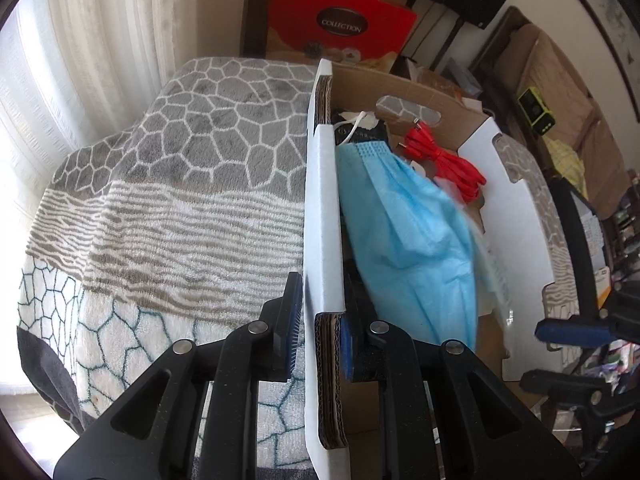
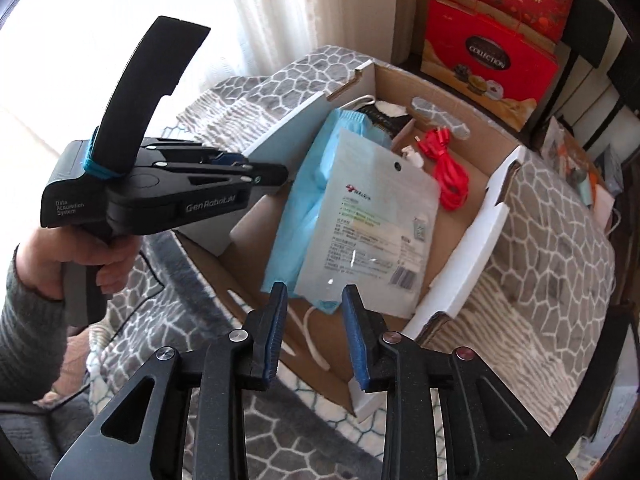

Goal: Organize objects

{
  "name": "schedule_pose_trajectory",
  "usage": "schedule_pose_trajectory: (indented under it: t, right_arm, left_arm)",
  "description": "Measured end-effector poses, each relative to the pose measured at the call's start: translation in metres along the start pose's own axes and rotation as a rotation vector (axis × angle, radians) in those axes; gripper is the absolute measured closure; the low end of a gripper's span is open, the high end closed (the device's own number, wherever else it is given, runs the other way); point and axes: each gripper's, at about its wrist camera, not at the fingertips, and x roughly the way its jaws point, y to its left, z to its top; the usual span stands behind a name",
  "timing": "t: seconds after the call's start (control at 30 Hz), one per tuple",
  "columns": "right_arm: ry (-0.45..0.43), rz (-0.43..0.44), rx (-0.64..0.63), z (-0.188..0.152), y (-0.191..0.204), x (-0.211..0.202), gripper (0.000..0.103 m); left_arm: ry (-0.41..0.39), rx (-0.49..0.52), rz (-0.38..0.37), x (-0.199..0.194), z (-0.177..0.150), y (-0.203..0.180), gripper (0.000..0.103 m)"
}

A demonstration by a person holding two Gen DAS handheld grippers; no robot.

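Nearest the right wrist camera, the right gripper (image 2: 314, 304) hangs with its tongs apart and nothing between them, just above the near end of a clear packet (image 2: 366, 216). That packet lies flat in the box (image 2: 460, 248), on top of a blue mask (image 2: 298, 208), and it looks freshly dropped there; the pads touch neither. Further in, toward the far right corner, a red cable (image 2: 450, 176) lies coiled on the cardboard floor, well apart from the tongs, with a white cord (image 2: 358, 102) at the far wall.

On the left, the left gripper (image 1: 316, 334) has its tongs clamped on the box's left wall, one pad outside and one inside. Judging by that hold, it steadies the box on the soft blanket (image 1: 192, 168) while things go in. A hand (image 2: 104, 258) grips its handle in the right view.

Red gift bags (image 2: 490, 60) stand beyond the box, out of play
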Motion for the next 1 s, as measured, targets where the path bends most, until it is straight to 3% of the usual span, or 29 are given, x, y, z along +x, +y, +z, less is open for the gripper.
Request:
schedule_pose_trajectory:
  t: [0.27,0.47,0.63,0.7,0.83,0.9,1.0]
  right_arm:
    - [0.005,0.096,0.114,0.003,-0.023,0.019,0.072]
    - [0.016,0.140,0.138,-0.001,-0.017,0.036,0.072]
    - [-0.051,0.118,0.132,-0.008,-0.016,0.010,0.072]
    - [-0.097,0.083,0.137,-0.012,-0.016,-0.008,0.071]
    - [-0.175,-0.030,0.173,-0.019,-0.023,-0.034,0.057]
    - [-0.204,-0.080,0.194,-0.024,-0.027,-0.041,0.055]
    - [-0.230,-0.096,0.241,-0.034,-0.035,-0.047,0.050]
  left_arm:
    - [-0.043,0.036,0.020,-0.021,0.002,-0.010,0.088]
    - [-0.037,0.029,0.015,-0.023,-0.005,-0.005,0.088]
    - [-0.044,0.029,0.008,-0.029,-0.009,-0.003,0.088]
    - [-0.063,0.041,0.014,-0.035,-0.011,-0.006,0.082]
    - [-0.104,0.065,0.019,-0.050,-0.018,-0.013,0.063]
    - [-0.119,0.081,0.019,-0.056,-0.022,-0.019,0.059]
    - [-0.136,0.105,0.024,-0.064,-0.027,-0.027,0.050]
